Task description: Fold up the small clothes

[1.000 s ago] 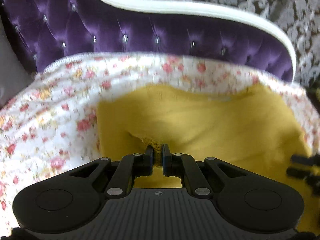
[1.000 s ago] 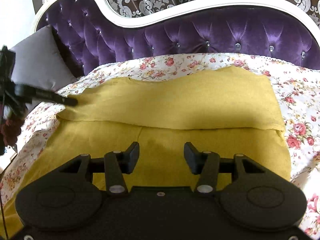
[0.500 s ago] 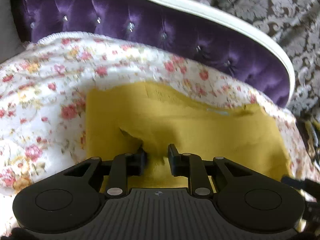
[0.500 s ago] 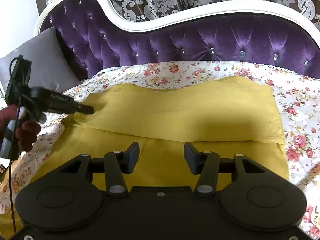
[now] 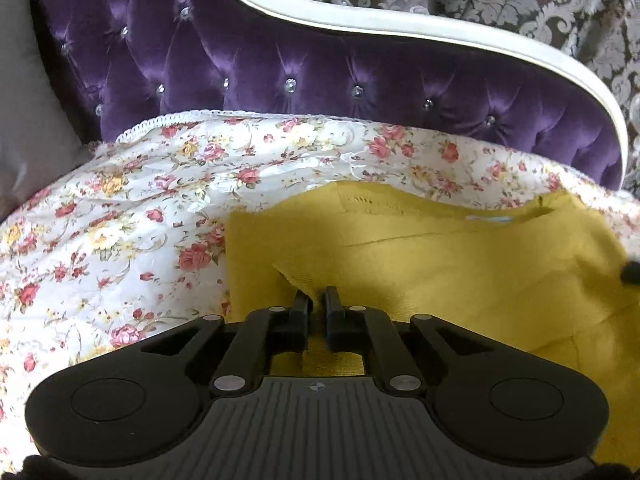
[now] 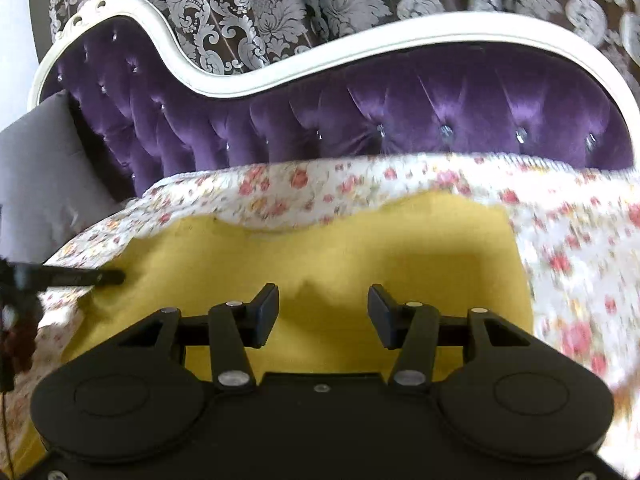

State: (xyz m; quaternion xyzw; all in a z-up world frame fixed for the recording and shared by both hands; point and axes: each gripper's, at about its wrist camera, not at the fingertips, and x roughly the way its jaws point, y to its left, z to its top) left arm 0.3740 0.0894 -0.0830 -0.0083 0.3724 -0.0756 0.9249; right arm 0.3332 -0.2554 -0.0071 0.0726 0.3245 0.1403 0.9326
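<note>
A mustard-yellow knit garment (image 5: 460, 264) lies folded on the flowered bedspread (image 5: 120, 216). My left gripper (image 5: 317, 304) is shut on a raised fold of the garment at its left edge. In the right wrist view the garment (image 6: 340, 248) fills the middle, and my right gripper (image 6: 323, 300) is open and empty just above its near part. The left gripper's fingers (image 6: 100, 278) show there at the garment's left edge. The right gripper's tip (image 5: 631, 272) shows at the right rim of the left wrist view.
A purple tufted headboard (image 6: 360, 120) with a white frame (image 6: 400, 36) stands behind the bed. A grey pillow (image 6: 40, 176) leans at the left. Patterned curtains (image 6: 280, 4) hang behind.
The left gripper opened briefly, then shut again on the garment's fold. The right gripper has moved forward over the garment and stayed open.
</note>
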